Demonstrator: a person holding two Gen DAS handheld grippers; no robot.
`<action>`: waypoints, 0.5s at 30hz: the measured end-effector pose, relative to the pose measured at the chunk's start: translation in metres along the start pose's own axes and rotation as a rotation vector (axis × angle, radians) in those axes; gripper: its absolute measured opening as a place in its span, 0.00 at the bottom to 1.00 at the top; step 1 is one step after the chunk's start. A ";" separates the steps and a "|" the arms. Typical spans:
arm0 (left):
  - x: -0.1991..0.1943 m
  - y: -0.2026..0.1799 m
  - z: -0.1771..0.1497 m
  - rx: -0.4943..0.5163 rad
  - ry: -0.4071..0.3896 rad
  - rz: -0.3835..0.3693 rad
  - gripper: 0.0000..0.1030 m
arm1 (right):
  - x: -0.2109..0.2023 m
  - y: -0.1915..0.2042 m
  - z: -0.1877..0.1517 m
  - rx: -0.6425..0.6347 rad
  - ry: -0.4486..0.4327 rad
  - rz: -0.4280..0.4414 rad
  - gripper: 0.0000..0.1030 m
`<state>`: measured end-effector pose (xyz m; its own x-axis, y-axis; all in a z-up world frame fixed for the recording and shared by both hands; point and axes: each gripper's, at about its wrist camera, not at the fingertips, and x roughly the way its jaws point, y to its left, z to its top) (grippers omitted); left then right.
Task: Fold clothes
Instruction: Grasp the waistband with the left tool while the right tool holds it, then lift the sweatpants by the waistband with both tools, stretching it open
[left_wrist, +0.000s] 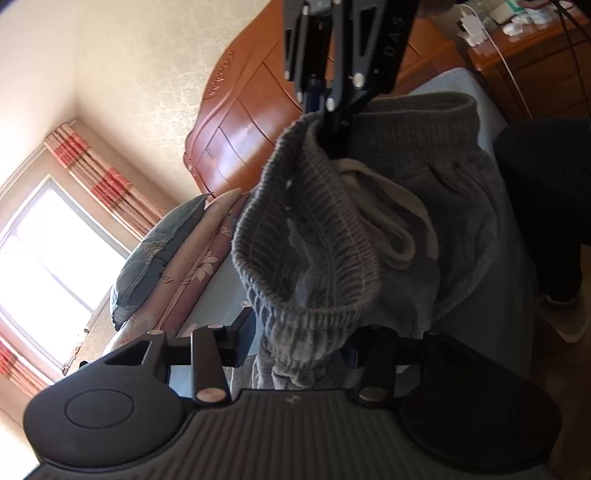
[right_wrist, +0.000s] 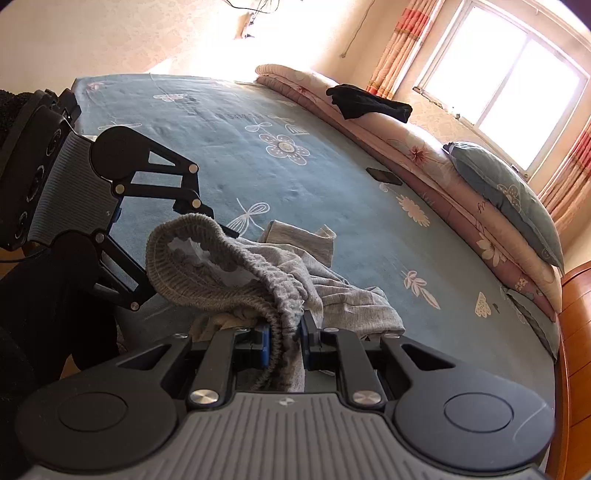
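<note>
I'm spreading the grey trousers (right_wrist: 229, 273) — right claw (right_wrist: 284, 332) clenched on the waistband, left claw (left_wrist: 303, 343) around it, grip unclear — next, pull it taut.

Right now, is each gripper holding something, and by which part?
Right gripper: shut on the grey pants at the ribbed waistband. Left gripper: waistband lies between its jaws; grip cannot be told.

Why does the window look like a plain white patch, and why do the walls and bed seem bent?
In the left wrist view the window is blown out by daylight, so nothing outside shows, and the headboard bows from the fisheye lens. In the right wrist view the window and the wall beside it glare white too, and the blue bed sheet curves like a dome. The grey trousers stay fairly sharp.
</note>
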<state>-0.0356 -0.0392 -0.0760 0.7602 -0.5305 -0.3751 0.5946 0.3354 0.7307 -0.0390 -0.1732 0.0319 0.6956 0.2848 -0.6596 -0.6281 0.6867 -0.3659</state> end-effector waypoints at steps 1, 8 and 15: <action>0.003 -0.001 0.001 0.008 0.001 -0.014 0.47 | 0.000 0.002 0.000 -0.003 -0.001 0.003 0.17; -0.003 0.025 0.025 -0.155 -0.015 0.036 0.18 | 0.001 -0.001 -0.007 -0.002 0.009 -0.011 0.18; -0.003 0.079 0.049 -0.310 -0.024 0.133 0.15 | 0.000 -0.002 -0.015 0.092 -0.048 0.037 0.45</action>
<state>-0.0038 -0.0490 0.0107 0.8321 -0.4834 -0.2720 0.5451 0.6218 0.5624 -0.0429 -0.1846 0.0234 0.6897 0.3418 -0.6383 -0.6209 0.7328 -0.2785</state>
